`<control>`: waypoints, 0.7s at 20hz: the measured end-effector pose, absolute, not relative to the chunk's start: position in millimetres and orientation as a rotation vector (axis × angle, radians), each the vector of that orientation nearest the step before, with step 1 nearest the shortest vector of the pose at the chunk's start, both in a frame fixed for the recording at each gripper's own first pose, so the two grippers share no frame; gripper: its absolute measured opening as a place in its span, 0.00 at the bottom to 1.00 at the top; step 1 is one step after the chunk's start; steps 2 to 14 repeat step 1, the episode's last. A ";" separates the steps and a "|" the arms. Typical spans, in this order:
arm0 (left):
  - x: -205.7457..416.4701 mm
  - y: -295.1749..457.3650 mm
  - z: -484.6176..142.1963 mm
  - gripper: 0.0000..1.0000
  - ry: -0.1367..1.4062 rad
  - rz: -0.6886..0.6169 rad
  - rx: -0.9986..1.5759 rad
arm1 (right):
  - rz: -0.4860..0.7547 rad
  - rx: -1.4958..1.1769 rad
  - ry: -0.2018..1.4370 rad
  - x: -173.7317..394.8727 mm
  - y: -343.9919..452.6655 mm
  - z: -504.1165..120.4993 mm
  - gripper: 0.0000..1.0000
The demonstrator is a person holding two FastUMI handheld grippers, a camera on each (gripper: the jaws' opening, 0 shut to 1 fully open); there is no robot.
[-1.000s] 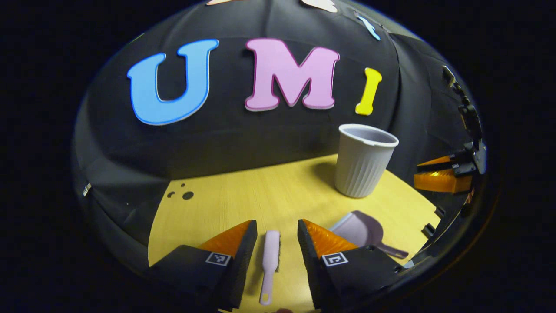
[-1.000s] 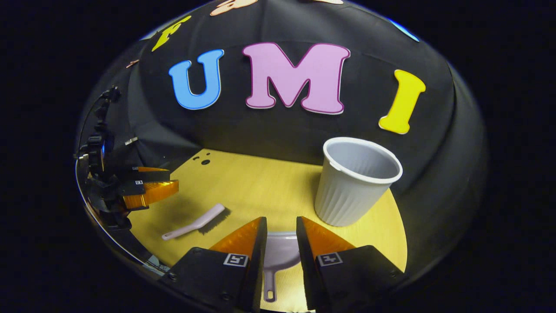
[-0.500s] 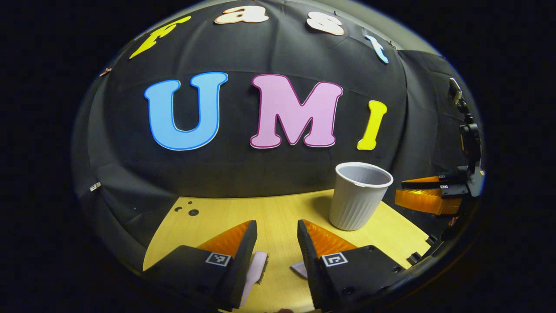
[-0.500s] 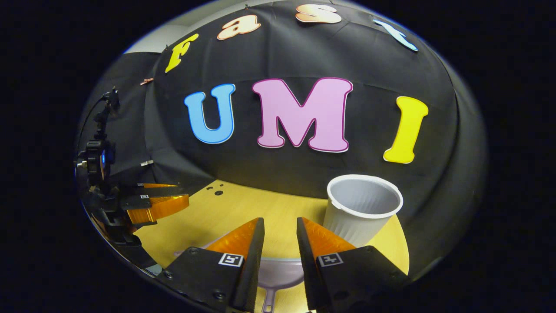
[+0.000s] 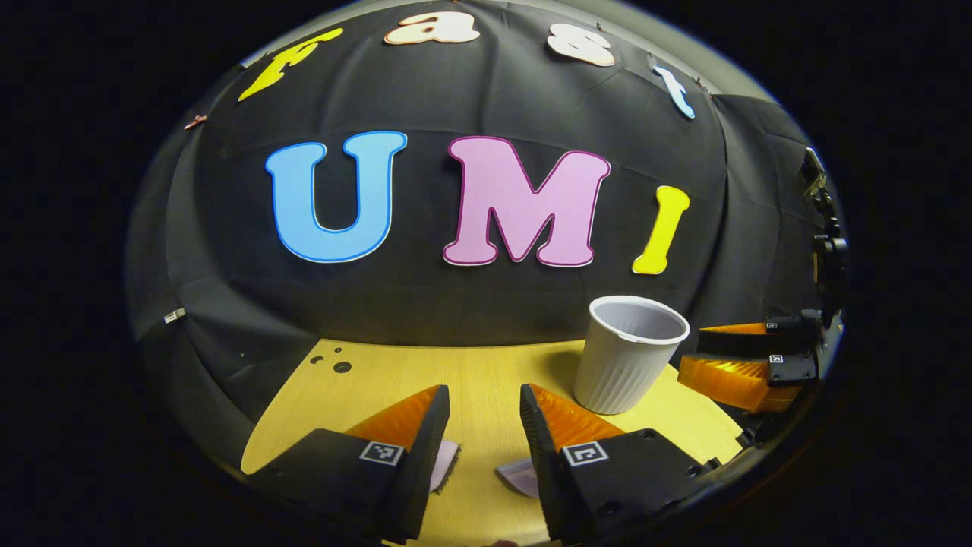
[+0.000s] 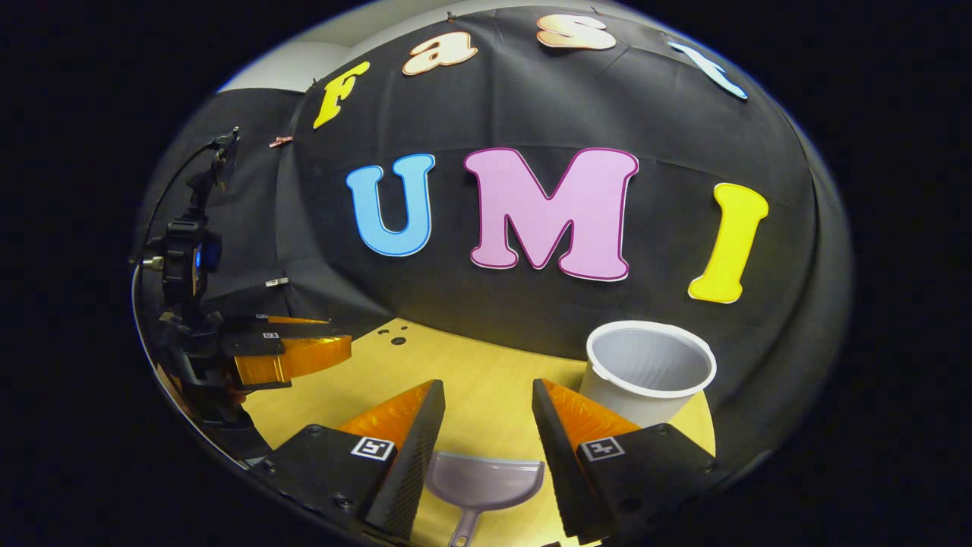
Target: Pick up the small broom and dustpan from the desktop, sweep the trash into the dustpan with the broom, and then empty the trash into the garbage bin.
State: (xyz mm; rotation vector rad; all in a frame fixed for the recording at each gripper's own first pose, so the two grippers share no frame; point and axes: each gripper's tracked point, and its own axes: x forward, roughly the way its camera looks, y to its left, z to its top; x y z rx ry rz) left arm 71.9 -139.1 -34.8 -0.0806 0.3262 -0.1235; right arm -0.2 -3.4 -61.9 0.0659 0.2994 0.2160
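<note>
Pale lilac dustpan (image 6: 484,482) lies flat between the right gripper (image 6: 481,425) – fingers apart; left gripper (image 5: 484,425) gapes too, ribbed bin (image 5: 632,353) at two o'clock.

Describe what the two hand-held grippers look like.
The left hand-held gripper and right hand-held gripper match: two wedge-shaped fingers tapering forward, with textured inner faces, each carrying a small square black-and-white marker tag. In the right gripper view, the left one carries a dark camera block with a thin cable.
</note>
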 end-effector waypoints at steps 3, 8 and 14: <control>72.4 -138.7 -34.9 0.61 0.328 -0.119 -0.086 | 0.214 0.063 0.302 -0.1 -1.2 -64.5 0.73; 72.4 -138.7 -34.9 0.61 0.328 -0.119 -0.086 | 0.214 0.063 0.302 -0.1 -1.2 -64.5 0.73; 72.4 -138.7 -34.9 0.61 0.328 -0.119 -0.086 | 0.214 0.063 0.302 -0.1 -1.2 -64.5 0.73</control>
